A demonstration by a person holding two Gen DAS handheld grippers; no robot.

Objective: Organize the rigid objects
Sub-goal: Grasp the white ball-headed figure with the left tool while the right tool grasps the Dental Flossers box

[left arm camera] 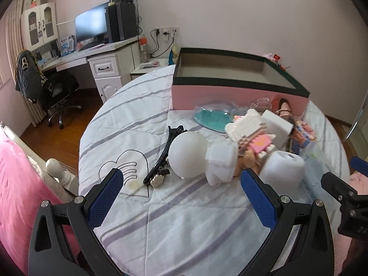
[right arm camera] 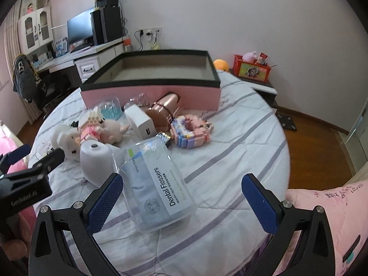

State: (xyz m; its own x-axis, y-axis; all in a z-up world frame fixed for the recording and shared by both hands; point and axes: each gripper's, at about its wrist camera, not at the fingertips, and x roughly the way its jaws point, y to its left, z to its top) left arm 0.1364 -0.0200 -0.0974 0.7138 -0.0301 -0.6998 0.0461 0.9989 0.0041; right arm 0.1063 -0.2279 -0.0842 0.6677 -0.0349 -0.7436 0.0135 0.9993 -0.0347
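A pink open box with a dark rim (left arm camera: 239,92) (right arm camera: 151,93) stands at the far side of the round table. In front of it lies a pile: a white globe (left arm camera: 187,155), a black hair clip (left arm camera: 161,163), a white cylinder (left arm camera: 281,169) (right arm camera: 95,161), a pink-and-white brick figure (left arm camera: 250,135) (right arm camera: 90,124), a white charger block (right arm camera: 141,120), a rose-gold bottle (right arm camera: 164,109), a pastel brick model (right arm camera: 192,131) and a clear Dental Flossers box (right arm camera: 156,181). My left gripper (left arm camera: 181,191) is open and empty, just short of the globe. My right gripper (right arm camera: 182,195) is open around the flossers box without gripping it.
The table wears a white cloth with grey stripes (left arm camera: 184,218). A teal dish under clear plastic (left arm camera: 210,117) lies by the box. A pink bed (left arm camera: 16,184) is at the left, a desk with a monitor (left arm camera: 92,25) behind, a red box on a side table (right arm camera: 251,69) at right.
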